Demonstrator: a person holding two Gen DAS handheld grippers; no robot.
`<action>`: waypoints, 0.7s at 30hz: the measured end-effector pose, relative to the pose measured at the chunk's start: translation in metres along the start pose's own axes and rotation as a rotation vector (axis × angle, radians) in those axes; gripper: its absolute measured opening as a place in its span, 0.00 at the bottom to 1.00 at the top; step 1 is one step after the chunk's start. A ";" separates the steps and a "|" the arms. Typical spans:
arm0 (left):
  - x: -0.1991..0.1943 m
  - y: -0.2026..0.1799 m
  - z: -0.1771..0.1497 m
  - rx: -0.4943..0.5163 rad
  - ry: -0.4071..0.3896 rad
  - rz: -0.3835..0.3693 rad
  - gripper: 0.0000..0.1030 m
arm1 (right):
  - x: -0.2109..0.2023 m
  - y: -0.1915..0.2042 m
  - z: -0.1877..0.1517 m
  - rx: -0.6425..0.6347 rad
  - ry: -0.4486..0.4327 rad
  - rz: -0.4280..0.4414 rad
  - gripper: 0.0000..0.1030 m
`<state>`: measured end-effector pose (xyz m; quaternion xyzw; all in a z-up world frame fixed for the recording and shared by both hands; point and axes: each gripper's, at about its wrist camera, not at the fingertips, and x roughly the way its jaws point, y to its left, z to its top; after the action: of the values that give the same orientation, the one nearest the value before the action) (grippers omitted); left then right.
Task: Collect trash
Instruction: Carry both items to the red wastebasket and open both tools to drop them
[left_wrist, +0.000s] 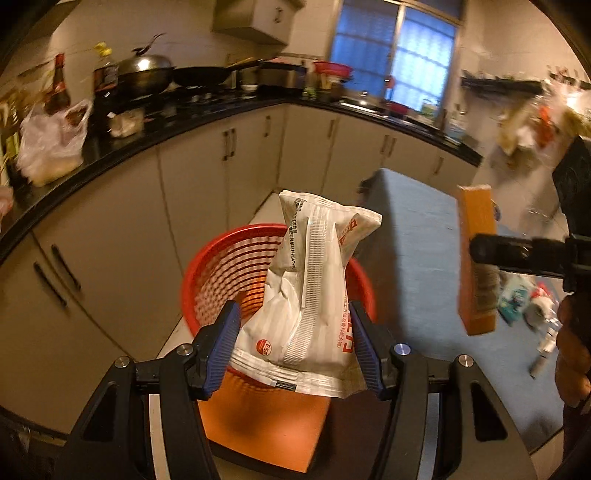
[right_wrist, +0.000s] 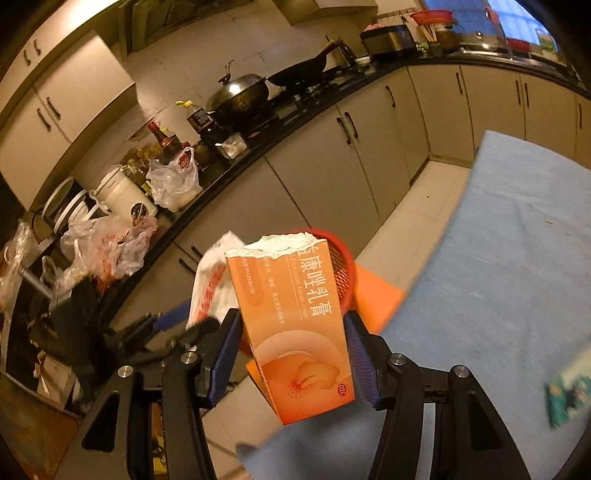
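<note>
My left gripper (left_wrist: 295, 347) is shut on a crumpled white plastic wrapper (left_wrist: 314, 291) and holds it over the red slatted basket (left_wrist: 221, 273), which stands on an orange stool (left_wrist: 266, 424). My right gripper (right_wrist: 293, 354) is shut on an orange medicine carton (right_wrist: 295, 325) with a torn top. The carton also shows edge-on at the right of the left wrist view (left_wrist: 476, 258). In the right wrist view the red basket (right_wrist: 341, 269) and the white wrapper (right_wrist: 214, 284) sit just behind the carton.
A table with a blue cloth (left_wrist: 417, 243) stands right of the basket, with several pieces of trash (left_wrist: 528, 299) on it. A black counter (left_wrist: 147, 125) with woks, bottles and bags runs along the cabinets. Tiled floor lies between.
</note>
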<state>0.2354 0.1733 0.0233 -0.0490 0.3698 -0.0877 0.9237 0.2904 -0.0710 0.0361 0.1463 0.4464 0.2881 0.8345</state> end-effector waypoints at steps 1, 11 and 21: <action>0.006 0.003 0.000 -0.013 0.007 0.009 0.57 | 0.011 0.000 0.004 0.010 0.006 0.005 0.59; 0.037 0.015 -0.009 -0.063 0.045 0.039 0.57 | 0.082 -0.012 0.027 0.118 0.030 0.027 0.61; 0.036 0.015 -0.014 -0.081 0.050 0.024 0.58 | 0.096 -0.021 0.027 0.142 0.056 0.034 0.61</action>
<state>0.2535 0.1801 -0.0135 -0.0798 0.3965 -0.0626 0.9124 0.3616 -0.0289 -0.0230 0.2045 0.4864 0.2738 0.8041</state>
